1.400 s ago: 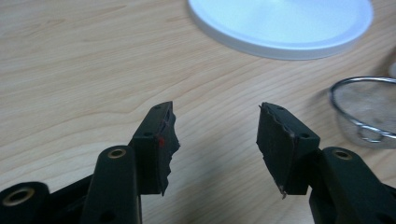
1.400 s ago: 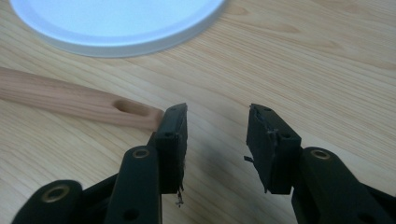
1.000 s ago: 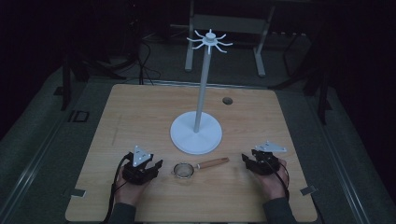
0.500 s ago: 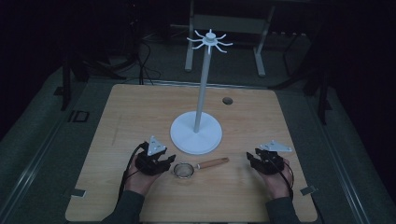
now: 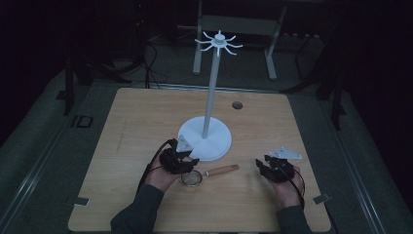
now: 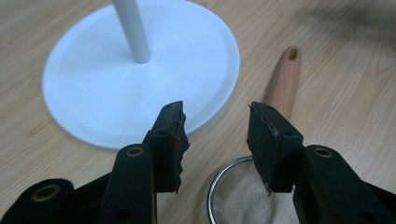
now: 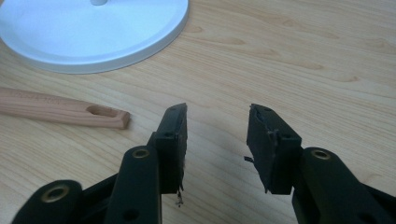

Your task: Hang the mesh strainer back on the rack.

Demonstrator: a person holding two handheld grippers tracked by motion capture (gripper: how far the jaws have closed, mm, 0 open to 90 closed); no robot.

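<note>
A small mesh strainer [image 5: 193, 179] with a wooden handle [image 5: 222, 170] lies on the table in front of the white stand's round base [image 5: 204, 139]. My left gripper [image 5: 187, 165] hovers over the strainer's bowl. In the left gripper view its jaws [image 6: 215, 109] stand apart and have just been closing. The strainer's metal rim [image 6: 219, 186] lies below the gap, not touched by the pads, and the handle [image 6: 285, 84] points away. My right gripper [image 5: 260, 165] rests right of the handle's end [image 7: 107, 116]. Its jaws [image 7: 217, 109] have just been closing slightly, with nothing between them.
The stand's thin pole [image 5: 210, 97] rises to a ring of hooks [image 5: 219, 43]. The wooden table [image 5: 136, 126] has a small round hole [image 5: 237, 105] near its far edge. Dark floor and metal frames surround it.
My left hand has moved right and forward, from left of the strainer to over its bowl. The right hand has stayed where it was.
</note>
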